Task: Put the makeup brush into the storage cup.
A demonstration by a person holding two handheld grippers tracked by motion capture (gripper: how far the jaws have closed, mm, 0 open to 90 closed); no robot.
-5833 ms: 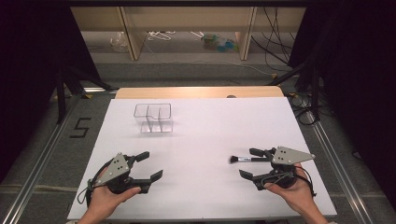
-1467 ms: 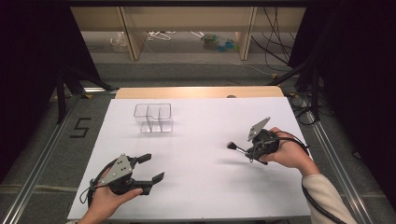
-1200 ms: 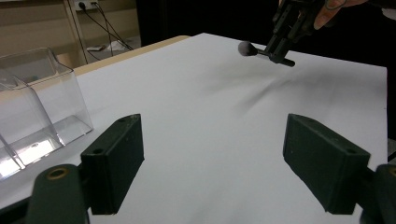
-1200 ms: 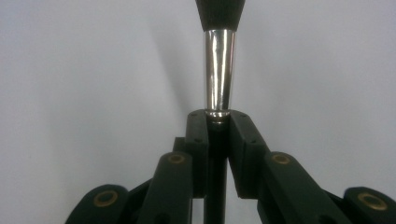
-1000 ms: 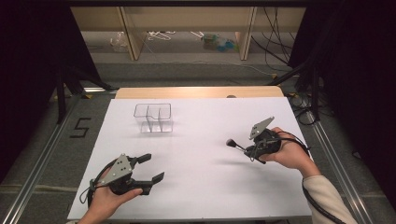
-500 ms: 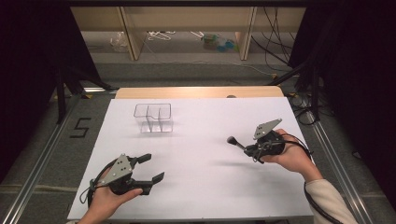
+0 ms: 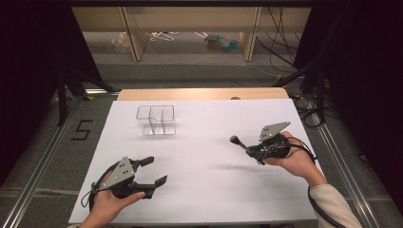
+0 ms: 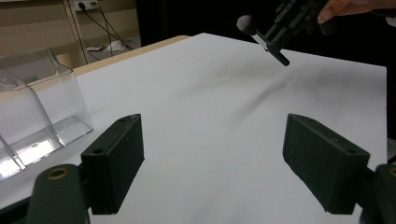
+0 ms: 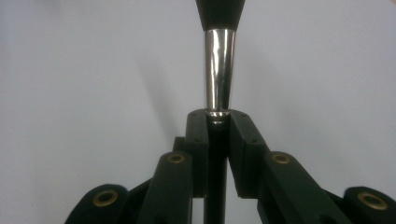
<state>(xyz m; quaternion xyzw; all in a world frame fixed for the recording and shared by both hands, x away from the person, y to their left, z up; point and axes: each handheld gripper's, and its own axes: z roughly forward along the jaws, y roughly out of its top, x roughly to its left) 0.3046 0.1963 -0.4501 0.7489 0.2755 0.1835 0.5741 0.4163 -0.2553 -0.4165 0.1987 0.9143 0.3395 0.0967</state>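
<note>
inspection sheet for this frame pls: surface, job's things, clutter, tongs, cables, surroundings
Surface: white table, bare wood strip at far edge.
Job's things: brush held off the table; clear divided box upright, looks empty.
Clutter: nothing seen.
Tongs: right tongs shut on the brush handle; left tongs open, holding nothing, low near the front edge.
Cables: one trails from each tongs.
Surroundings: dark curtains, shelf behind, "5" marked on floor.

Even overhead light falls on the white table (image 7: 204,142), while the surroundings sink into near-black. A soft shadow smears across the sheet below the raised brush (image 7: 240,142). In the right gripper view, glare streaks its metal ferrule (image 9: 219,70) and the background is featureless; the left gripper view shows the nearest black pads slightly soft.
</note>
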